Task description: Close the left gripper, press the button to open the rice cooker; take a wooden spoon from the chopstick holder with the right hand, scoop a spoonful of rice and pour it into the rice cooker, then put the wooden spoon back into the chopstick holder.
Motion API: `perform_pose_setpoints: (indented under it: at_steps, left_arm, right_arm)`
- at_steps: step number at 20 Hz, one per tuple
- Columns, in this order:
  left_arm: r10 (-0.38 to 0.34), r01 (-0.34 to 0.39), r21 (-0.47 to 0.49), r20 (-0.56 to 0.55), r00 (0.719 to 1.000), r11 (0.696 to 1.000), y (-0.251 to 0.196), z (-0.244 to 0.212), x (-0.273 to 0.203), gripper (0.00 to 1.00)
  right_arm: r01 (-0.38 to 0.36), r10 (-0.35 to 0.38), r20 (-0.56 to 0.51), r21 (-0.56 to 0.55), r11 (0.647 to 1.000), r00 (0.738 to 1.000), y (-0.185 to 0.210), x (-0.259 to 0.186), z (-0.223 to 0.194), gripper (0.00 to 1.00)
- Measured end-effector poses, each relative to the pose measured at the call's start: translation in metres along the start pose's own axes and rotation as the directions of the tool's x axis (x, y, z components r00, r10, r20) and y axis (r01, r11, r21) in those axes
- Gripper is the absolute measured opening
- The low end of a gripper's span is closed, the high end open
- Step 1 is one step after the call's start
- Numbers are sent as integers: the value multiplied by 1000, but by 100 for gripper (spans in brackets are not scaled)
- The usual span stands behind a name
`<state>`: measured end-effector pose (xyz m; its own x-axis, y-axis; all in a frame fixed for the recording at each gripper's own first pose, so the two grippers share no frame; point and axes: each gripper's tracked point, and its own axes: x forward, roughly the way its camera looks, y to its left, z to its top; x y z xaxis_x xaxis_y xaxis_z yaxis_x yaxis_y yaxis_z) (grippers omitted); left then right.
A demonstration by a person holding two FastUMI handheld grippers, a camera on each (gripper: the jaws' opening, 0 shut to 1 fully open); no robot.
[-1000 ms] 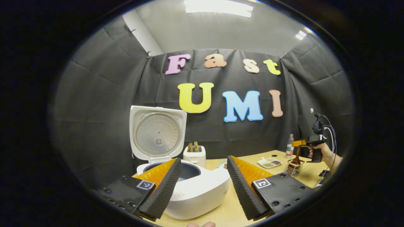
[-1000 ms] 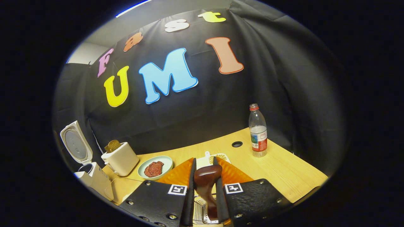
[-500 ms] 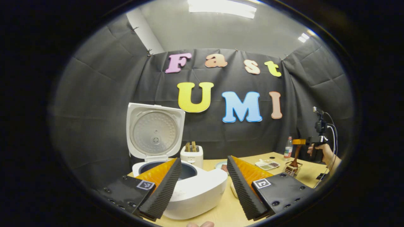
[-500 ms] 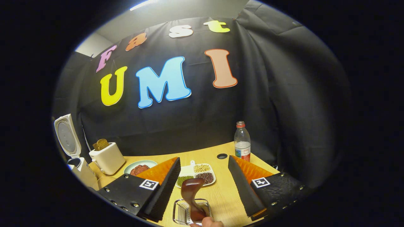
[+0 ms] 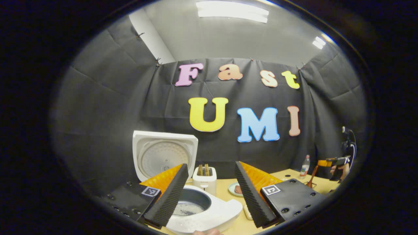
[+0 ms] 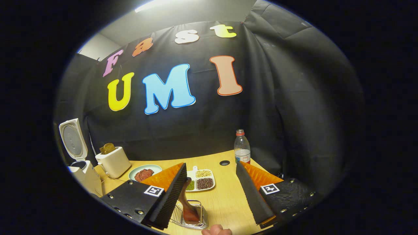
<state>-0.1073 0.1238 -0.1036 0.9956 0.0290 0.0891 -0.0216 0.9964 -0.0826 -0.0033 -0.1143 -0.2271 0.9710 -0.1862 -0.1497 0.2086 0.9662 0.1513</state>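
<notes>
State at this moment: both sets of tongs stand apart and hold nothing.

Right gripper view: the right tongs point(image 6: 210, 192) have gone from clamped on the wooden spoon point(image 6: 186, 205) one second ago to wide apart half a second ago, and they remain so. The spoon stands in the wire chopstick holder point(image 6: 193, 219) on the desk point(image 6: 225, 195), leaning toward the left finger; whether it touches that finger cannot be determined. The holder sits below and between the fingers, near the divided dish of beans point(image 6: 200, 180). The spoon has dropped lower in the view than it was half a second ago, which suggests that the tongs are lifting away.

Left gripper view: the left tongs point(image 5: 210, 192) are apart, above the rice cooker point(image 5: 209, 212). Its lid point(image 5: 165, 155) stands upright, and pale grains show in the inner pot point(image 5: 191, 205). The view has risen since one second ago.

Judgement: the final step, returning the spoon, appears complete. Only withdrawal of both grippers remains. The risk is snagging the leaning spoon handle when the right tongs retreat.
</notes>
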Motion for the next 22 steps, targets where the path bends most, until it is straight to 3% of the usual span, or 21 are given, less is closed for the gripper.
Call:
perform_pose_setpoints:
  at_steps: [3,4,7,8,9,10,13,16,18,22]
  left_arm:
    - [47,-47,-18,26,999,999,34,61,42,97]
    - [78,-77,-39,27,997,996,47,76,58,100]
    - [174,-175,-86,-24,984,981,83,91,105,94]
    - [219,-221,-73,-38,975,972,99,91,121,98]
    - [262,-264,-49,-50,964,963,116,91,138,94]
    - [297,-299,-29,-76,952,954,130,82,152,98]
    - [291,-310,-70,-201,935,948,144,39,190,96]
    - [311,-331,-76,-200,929,940,158,28,211,94]
    - [319,-337,-60,-204,925,939,163,23,222,94]
    - [381,-391,14,-261,887,920,191,3,229,95]
  right_arm:
    - [-10,10,4,28,1000,1000,-12,-5,1,92]
    - [-10,9,11,31,999,1000,-17,-8,1,92]
    - [-14,13,30,31,999,999,-26,-14,4,92]
    - [-16,15,31,36,999,999,-28,-16,3,92]
    - [-18,16,31,42,999,999,-31,-16,4,92]
    - [-16,14,30,49,999,999,-34,-16,3,92]
    - [-12,10,35,44,999,999,-39,-18,1,92]
    - [-10,8,32,36,999,999,-40,-20,-1,92]
    - [-12,11,21,37,999,1000,-39,-18,-5,92]
    - [-17,17,-6,39,999,1000,-34,-14,-14,92]
